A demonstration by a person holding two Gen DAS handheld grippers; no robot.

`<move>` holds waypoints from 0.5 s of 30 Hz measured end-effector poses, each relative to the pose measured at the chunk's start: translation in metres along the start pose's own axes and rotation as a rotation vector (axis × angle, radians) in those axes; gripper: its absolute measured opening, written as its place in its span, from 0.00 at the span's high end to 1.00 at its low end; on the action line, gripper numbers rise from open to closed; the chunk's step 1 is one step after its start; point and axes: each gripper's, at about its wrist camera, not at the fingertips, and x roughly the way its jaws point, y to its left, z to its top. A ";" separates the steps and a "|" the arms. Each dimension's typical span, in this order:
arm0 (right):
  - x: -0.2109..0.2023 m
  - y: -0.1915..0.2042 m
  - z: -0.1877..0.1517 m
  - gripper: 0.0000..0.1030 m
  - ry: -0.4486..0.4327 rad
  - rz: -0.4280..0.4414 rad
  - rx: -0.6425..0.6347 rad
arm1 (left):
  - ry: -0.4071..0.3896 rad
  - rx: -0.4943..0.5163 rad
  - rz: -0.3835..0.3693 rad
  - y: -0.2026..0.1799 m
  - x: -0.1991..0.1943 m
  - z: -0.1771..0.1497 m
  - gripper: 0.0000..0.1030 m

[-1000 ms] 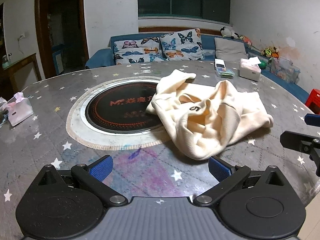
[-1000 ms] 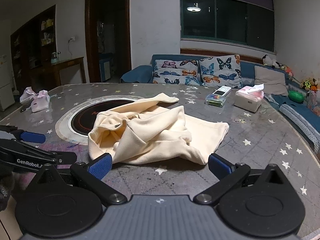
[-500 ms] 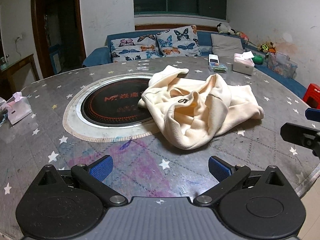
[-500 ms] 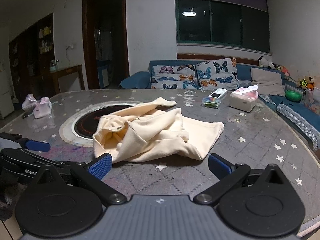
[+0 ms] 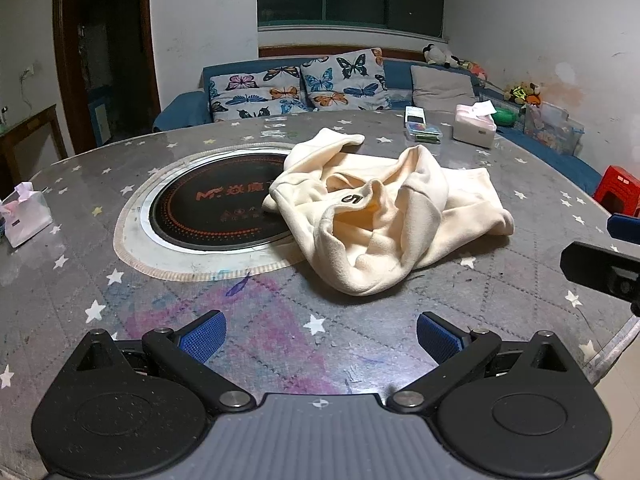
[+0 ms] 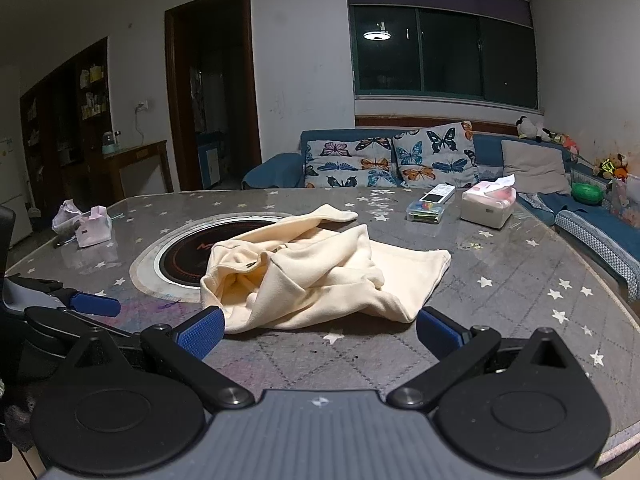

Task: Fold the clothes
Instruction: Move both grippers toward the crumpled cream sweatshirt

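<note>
A crumpled cream garment point(image 5: 384, 216) lies in a heap on the round grey star-patterned table point(image 5: 80, 240), partly over the black inset hob point(image 5: 212, 208). It also shows in the right wrist view point(image 6: 320, 276). My left gripper point(image 5: 320, 338) is open and empty, held back near the table's front edge, well short of the garment. My right gripper point(image 6: 318, 332) is open and empty, its blue pads just in front of the garment's near edge. The right gripper's fingers point(image 5: 600, 268) show at the right edge of the left wrist view.
A white tissue box point(image 6: 486, 206), a remote point(image 6: 438, 194) and a small clear box point(image 6: 426, 212) sit at the table's far right. A pink bag point(image 6: 94, 226) stands at the far left. A blue sofa with butterfly cushions point(image 6: 388, 160) is behind the table.
Both grippers have pulled back and risen from the garment, which now looks smaller and farther off. The garment has not moved. Both grippers stay open.
</note>
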 end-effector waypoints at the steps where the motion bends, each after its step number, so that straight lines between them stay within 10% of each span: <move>1: 0.000 0.001 0.001 0.00 0.001 0.002 -0.003 | 0.001 0.000 0.000 0.000 0.000 0.001 0.00; 15: 0.017 0.007 0.021 0.00 0.033 0.033 -0.033 | 0.016 -0.014 0.007 0.009 0.008 0.017 0.00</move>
